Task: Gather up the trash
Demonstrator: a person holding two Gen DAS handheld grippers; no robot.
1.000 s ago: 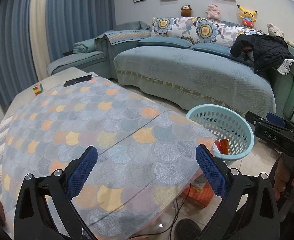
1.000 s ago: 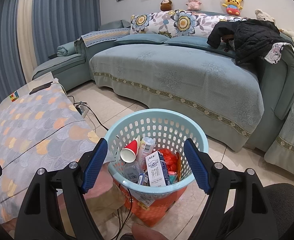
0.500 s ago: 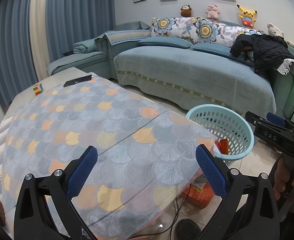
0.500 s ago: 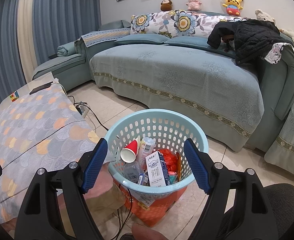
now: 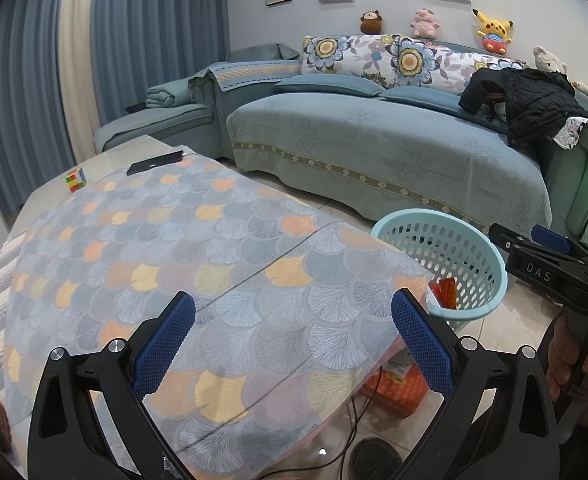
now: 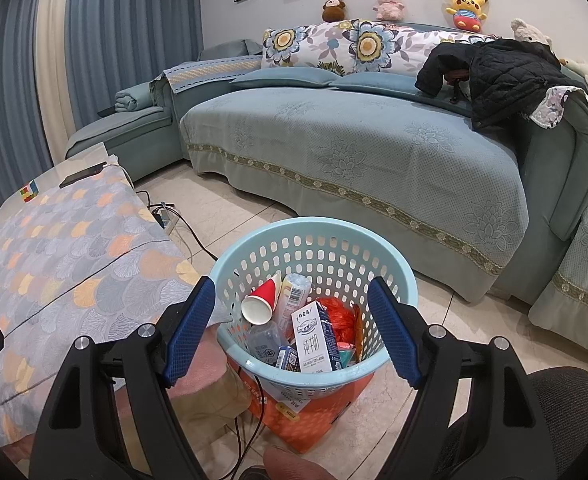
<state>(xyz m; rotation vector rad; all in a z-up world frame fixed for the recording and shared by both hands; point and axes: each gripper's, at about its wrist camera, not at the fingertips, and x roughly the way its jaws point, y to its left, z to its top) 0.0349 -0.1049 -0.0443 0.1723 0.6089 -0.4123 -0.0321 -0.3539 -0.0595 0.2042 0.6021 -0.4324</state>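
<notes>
Trash sits collected in the light blue basket [image 5: 489, 248], which from my left wrist view stands on the floor just past the right corner of the table. My left gripper [image 5: 294, 336] hangs over the table's fan-patterned cloth [image 5: 198, 248] with its blue pads spread wide and nothing between them. Only a bit of red shows inside the basket from here. At the far end of the table lie a colour cube [image 5: 76, 179] and a dark phone [image 5: 154, 162], well apart from my fingers. At the right edge I see my right gripper [image 5: 549, 268] from the side, with my hand [image 5: 573, 364] wrapped round its handle. Behind everything runs the blue sofa [image 5: 373, 148] with a black jacket [image 5: 529, 100] thrown over it.

From my right wrist view, my right gripper [image 6: 292, 328] hovers above the basket [image 6: 313, 226], jaws wide, holding nothing; the basket rim shows between the pads. Inside lie a red paper cup [image 6: 262, 300] on its side, a white milk carton [image 6: 313, 338] standing upright, a clear plastic bottle [image 6: 266, 340], a second labelled bottle [image 6: 294, 296] and a crumpled red bag [image 6: 339, 316]. The basket rests on an orange box [image 6: 313, 420], just beside the cloth-covered table [image 6: 54, 264]. A black cable [image 6: 198, 240] runs across the tiled floor toward it.
</notes>
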